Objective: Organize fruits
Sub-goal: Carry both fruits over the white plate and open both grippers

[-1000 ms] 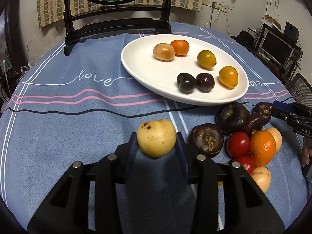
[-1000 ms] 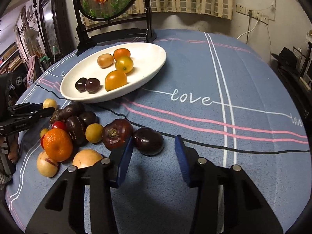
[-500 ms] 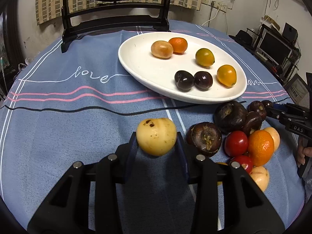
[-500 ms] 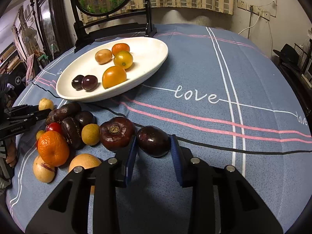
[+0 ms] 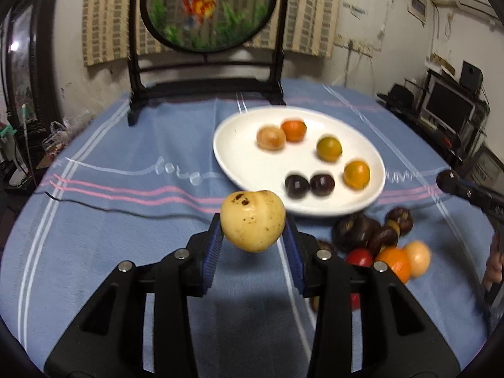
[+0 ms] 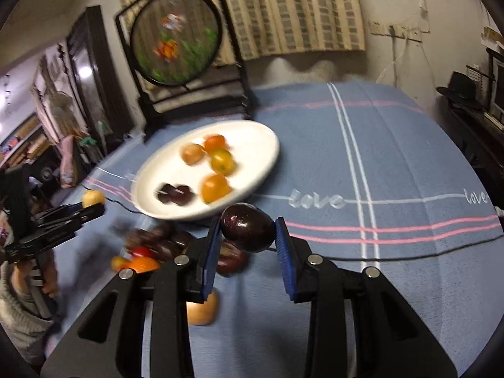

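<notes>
My left gripper (image 5: 253, 236) is shut on a pale yellow fruit (image 5: 252, 220) with brown specks, held above the blue tablecloth. My right gripper (image 6: 247, 236) is shut on a dark purple fruit (image 6: 247, 228), also lifted off the cloth. Beyond both lies a white oval plate (image 5: 239, 154) (image 6: 261, 145) with several orange, yellow and dark fruits in it. A pile of loose fruits (image 5: 378, 239) (image 6: 151, 249) remains on the cloth between the grippers. In the left wrist view the right gripper's tip (image 5: 450, 182) with the dark fruit shows at the right edge.
A round fish picture on a black stand (image 5: 208, 9) stands at the table's far edge behind the plate. A peach-coloured fruit (image 6: 201, 310) lies under my right gripper. A person's hand and knitted sleeve (image 6: 22, 299) are at the left. Shelves with electronics (image 5: 453, 107) stand on the right.
The right gripper closed on the dark purple fruit and lifted it off the cloth. The left gripper rose with the yellow fruit. Both views tilted up, showing more of the wall.
</notes>
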Tool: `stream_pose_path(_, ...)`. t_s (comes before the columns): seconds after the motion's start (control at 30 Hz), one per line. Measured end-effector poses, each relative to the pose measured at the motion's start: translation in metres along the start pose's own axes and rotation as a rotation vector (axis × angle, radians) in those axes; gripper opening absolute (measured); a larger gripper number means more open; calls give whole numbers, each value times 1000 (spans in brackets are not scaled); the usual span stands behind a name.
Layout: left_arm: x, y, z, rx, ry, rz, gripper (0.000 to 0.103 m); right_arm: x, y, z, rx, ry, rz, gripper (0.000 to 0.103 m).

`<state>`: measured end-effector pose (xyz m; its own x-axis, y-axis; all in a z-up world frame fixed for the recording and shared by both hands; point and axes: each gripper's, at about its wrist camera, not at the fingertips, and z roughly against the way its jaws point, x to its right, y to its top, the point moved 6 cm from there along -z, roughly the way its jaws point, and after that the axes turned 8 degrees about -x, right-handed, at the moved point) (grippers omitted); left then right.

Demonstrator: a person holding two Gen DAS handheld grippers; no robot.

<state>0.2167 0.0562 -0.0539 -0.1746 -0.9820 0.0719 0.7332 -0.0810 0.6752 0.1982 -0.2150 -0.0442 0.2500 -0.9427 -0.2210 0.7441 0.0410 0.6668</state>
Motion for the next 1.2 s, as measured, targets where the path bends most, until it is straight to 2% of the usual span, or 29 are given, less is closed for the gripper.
stream_pose_path(0.1,4,24,4,9,36,-4,39,-16,22,7,22,37,15,35)
stream_pose_path(0.23,13,57,0,44,69,-1,39,-33,59,11,67,42,36,35)
stream_pose_path(0.33,17,73,-13,57,73,13,39,-42,79,-1,76,49,42,35)
stream_pose_path(0.43,20,84,-33,47,82,19,39,-44,90,-27,48,54,31,35)
stream_pose_path(0.73,16,87,-88,-35,67,37,39,-33,90,-94,-74,32,25,35)
stream_pose_path(1.13,18,82,-112,-74,79,4,39,-27,81,-124,-148,17,26,35)
stream_pose_path(1.2,19,81,-112,-70,86,0,41,-27,79,-126,-162,27,18,40)
